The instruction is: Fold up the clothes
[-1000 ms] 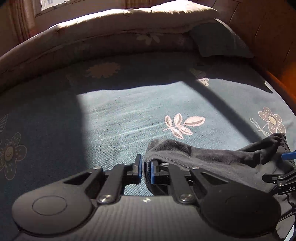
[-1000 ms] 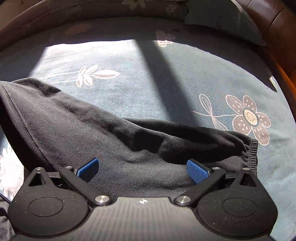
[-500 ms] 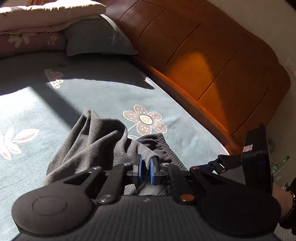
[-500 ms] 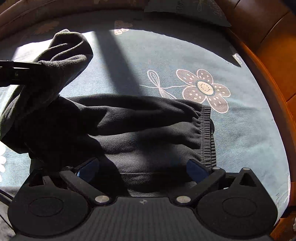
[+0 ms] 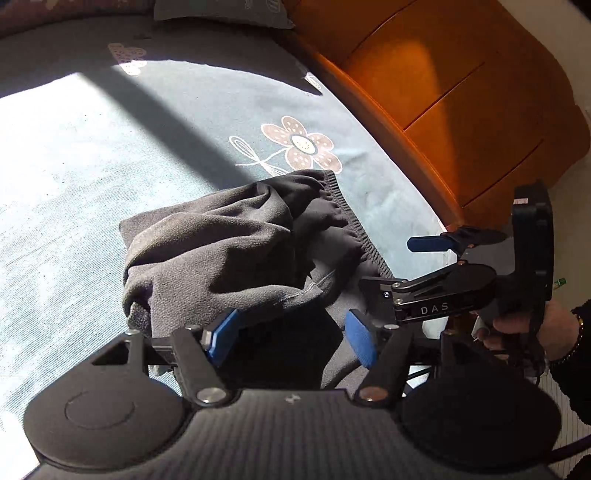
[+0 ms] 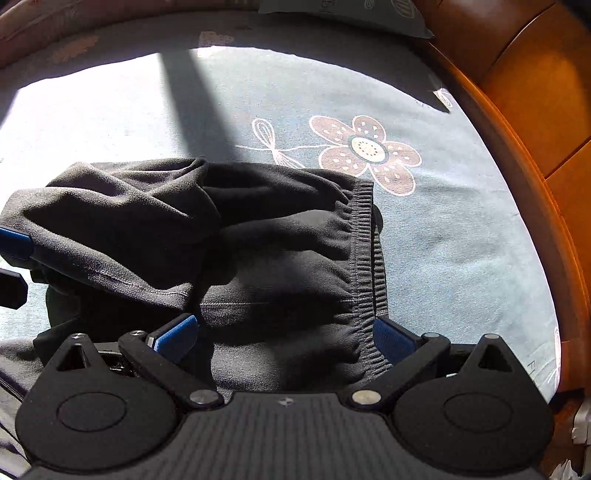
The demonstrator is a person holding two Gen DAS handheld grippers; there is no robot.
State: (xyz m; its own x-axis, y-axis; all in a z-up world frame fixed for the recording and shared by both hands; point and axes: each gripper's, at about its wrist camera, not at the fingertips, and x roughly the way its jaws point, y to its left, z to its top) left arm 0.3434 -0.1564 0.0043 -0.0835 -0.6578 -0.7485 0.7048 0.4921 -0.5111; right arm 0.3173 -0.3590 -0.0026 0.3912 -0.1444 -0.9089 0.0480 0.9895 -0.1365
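Note:
A dark grey garment point(image 5: 221, 251) with a ribbed elastic waistband point(image 6: 364, 236) lies on the bed, one part folded over toward the waistband. My left gripper point(image 5: 291, 338) hovers over its near edge and its jaws are opening. The folded layer's hem drapes beside the left pad point(image 5: 221, 334), and no pad presses on it. My right gripper point(image 6: 284, 338) stands open wide above the waistband end, gripping nothing. It also shows in the left wrist view as the right gripper point(image 5: 388, 266), held by a hand point(image 5: 546, 332). One blue finger of the left gripper point(image 6: 14, 240) pokes in at the edge.
The bed sheet point(image 6: 461, 240) is blue-grey with flower prints, part sunlit, part in shadow. An orange wooden headboard point(image 5: 461, 92) runs along the right side. A pillow point(image 5: 221, 11) lies at the far end.
My left gripper swung right, carrying a fold of the garment over toward the waistband, then went from shut to open and let the fabric drop. The right gripper stayed open and shifted slightly.

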